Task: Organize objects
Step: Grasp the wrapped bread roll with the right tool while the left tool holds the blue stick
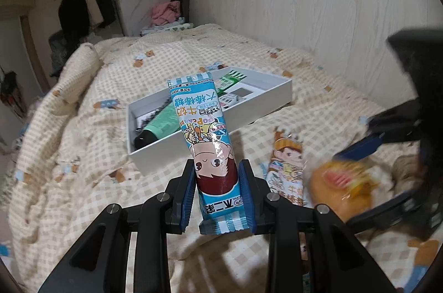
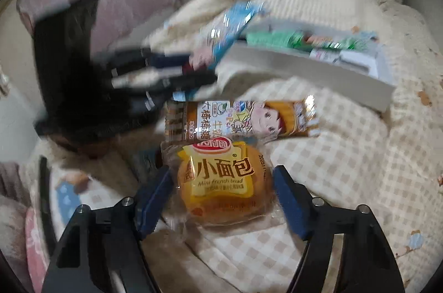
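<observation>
We note that the left wrist view shows the left gripper [image 1: 217, 193] clenched on the lower end of a blue candy packet [image 1: 203, 132], held upright above the checked bedcover [image 1: 83, 143]; the right wrist view shows that packet only as a blur. The right wrist view alone shows the right gripper [image 2: 223, 198] straddling a wrapped mini bread [image 2: 225, 182] that lies on the cover; its pads stand just off the wrapper on both sides, not pressing. An orange candy packet [image 2: 241, 121] lies crosswise just beyond the bread, touching its wrapper. The white box [image 1: 277, 93] sits beyond, already holding a green roll [image 1: 163, 124] and other packets, with open floor at its far end. The bedcover beside the wall is bare.
</observation>
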The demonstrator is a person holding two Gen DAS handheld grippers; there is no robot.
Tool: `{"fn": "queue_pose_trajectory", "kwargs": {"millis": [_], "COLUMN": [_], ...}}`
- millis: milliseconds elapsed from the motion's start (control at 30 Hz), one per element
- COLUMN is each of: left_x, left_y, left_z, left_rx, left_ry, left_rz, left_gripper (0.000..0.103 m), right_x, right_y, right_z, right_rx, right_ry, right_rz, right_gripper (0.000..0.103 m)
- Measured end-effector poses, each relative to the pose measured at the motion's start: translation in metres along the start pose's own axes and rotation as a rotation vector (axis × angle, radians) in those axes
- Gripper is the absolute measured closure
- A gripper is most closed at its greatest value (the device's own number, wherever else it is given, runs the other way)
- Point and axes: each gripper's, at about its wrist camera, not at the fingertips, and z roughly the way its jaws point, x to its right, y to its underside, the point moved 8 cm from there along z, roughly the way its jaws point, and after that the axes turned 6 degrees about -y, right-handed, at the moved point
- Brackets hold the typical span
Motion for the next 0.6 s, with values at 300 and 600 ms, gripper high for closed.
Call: {"fn": "queue_pose_trajectory", "kwargs": {"millis": [300,600], "left_x": [-0.003,-0.007], "left_y": [0.001,0.003], "left_z": [-0.001,0.005], "left_rx": [0.010,-0.006], "left_ry": [-0.011,-0.049], "left_rz": [0.001,0.004], "left_gripper": [0.069,0.069], "right_x": [0.015,0.021], "right_y": [-0.037,-0.057], "right_z": [-0.041,-0.022], "right_rx": [0.181,0.302], "right_ry": [0.089,0.174], "right_rz": [0.029,0.008], "right_gripper": [0.030,0.030]}}
